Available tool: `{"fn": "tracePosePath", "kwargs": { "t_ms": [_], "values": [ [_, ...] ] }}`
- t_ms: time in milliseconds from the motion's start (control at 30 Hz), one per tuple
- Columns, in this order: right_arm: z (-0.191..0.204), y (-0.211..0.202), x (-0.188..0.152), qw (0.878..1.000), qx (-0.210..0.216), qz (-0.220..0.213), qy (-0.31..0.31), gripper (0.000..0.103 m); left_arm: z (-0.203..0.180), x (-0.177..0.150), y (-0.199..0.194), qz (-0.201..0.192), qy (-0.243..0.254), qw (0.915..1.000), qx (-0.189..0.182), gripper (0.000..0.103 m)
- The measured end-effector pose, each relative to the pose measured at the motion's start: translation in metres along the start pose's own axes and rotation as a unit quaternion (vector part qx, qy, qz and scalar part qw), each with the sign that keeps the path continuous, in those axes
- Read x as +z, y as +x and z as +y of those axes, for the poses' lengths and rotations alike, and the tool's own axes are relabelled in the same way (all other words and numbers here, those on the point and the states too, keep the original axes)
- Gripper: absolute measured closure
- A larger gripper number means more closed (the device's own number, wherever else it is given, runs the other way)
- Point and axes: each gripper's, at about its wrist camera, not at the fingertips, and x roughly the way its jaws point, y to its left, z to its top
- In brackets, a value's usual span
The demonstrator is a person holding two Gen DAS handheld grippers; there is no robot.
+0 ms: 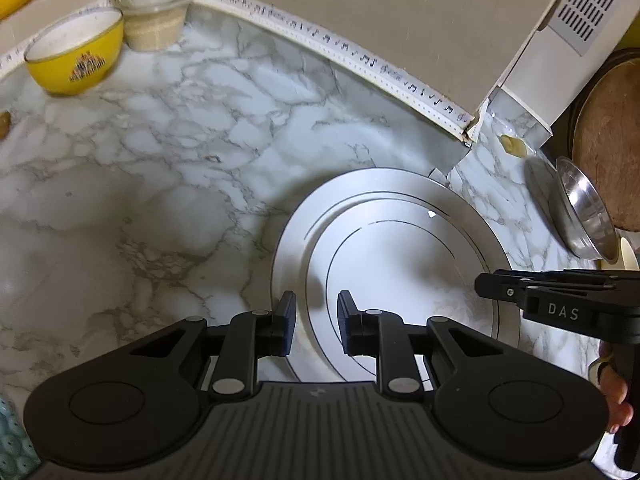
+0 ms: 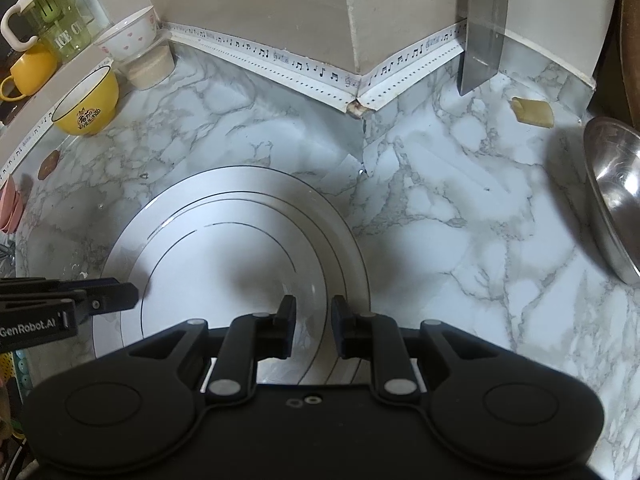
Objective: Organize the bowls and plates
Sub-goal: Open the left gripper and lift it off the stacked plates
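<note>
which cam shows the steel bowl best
The right wrist view: the steel bowl sits at the right edge with its shiny inside facing the camera, though part is cut off. In the left wrist view it looks smaller and distorted, tilted near-edge-on beside a brown round board.

One white round plate with thin black rings [image 2: 240,248], at six o'clock. Three bowls: yellow ceramic [image 2: 86,106], white floral [image 2: 130,36], stainless steel [image 2: 616,196].
</note>
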Motion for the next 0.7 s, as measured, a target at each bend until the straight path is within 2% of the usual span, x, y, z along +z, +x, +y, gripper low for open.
{"fn": "tracePosePath", "kwargs": {
  "t_ms": [267, 467, 700],
  "values": [
    [0.002, -0.034, -0.01, 0.999, 0.004, -0.04, -0.001, 0.082, -0.024, -0.005, -0.03, -0.052, 0.044, 0.9977, -0.003, 0.082],
    [-0.002, -0.072, -0.022, 0.997, 0.004, -0.078, 0.009, 0.082, -0.055, -0.008, -0.052, -0.087, 0.084, 0.9922, -0.03, 0.082],
    [-0.014, -0.113, -0.043, 0.992, -0.019, -0.12, 0.024, 0.081, -0.093, -0.016, -0.07, -0.116, 0.132, 0.9823, -0.066, 0.081]
  ]
}}
